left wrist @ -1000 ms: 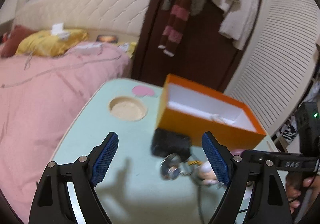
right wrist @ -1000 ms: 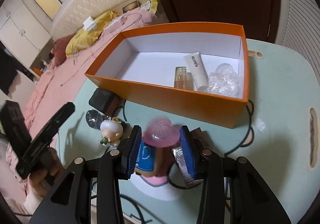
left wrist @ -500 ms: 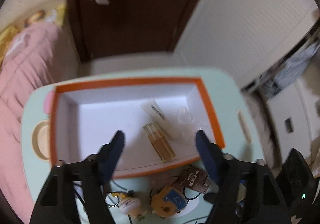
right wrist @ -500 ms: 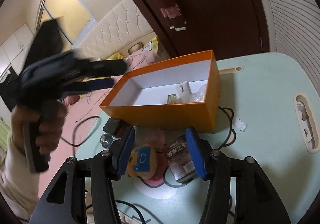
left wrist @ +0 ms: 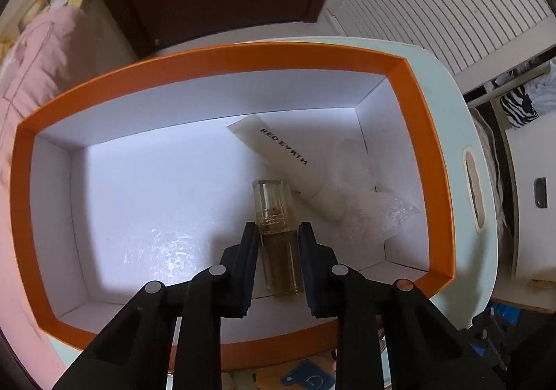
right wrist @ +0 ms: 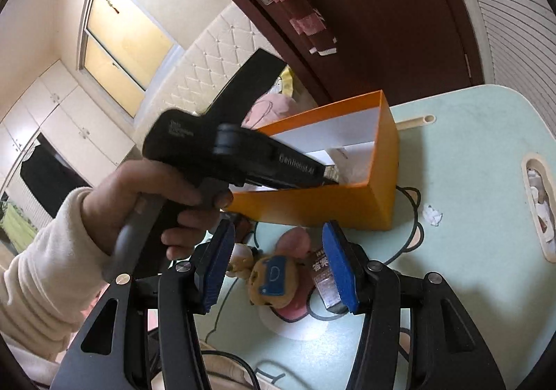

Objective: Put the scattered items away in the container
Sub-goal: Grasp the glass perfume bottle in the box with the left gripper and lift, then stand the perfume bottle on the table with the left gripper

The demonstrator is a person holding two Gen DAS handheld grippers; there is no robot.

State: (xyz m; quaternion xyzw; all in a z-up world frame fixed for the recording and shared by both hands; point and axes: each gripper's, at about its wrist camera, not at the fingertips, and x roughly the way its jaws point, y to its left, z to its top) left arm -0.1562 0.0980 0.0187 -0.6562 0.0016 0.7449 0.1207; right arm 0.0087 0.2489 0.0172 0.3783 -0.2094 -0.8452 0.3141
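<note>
The orange box (left wrist: 413, 84) with a white inside sits on the pale green table. My left gripper (left wrist: 278, 232) reaches down into it, shut on a clear bottle of amber liquid (left wrist: 276, 216) lying on the box floor. A white tube (left wrist: 278, 146) and crumpled clear plastic (left wrist: 375, 205) lie beside the bottle. In the right wrist view the box (right wrist: 333, 205) stands behind my open, empty right gripper (right wrist: 278, 265). Below it lie a brown toy with a blue patch (right wrist: 272, 280), a small figurine (right wrist: 239, 258), a printed packet (right wrist: 323, 271) and a pink item (right wrist: 297, 240).
The hand holding the left gripper (right wrist: 166, 202) crosses the left of the right wrist view. A white paper scrap (right wrist: 432, 215) lies on the table (right wrist: 469, 146) right of the box. A pink bed (left wrist: 31, 56) is at left, a dark door behind.
My left gripper swung from the table over the box, dropped inside and closed on the amber bottle. My right gripper opened wider and drew back from the toys.
</note>
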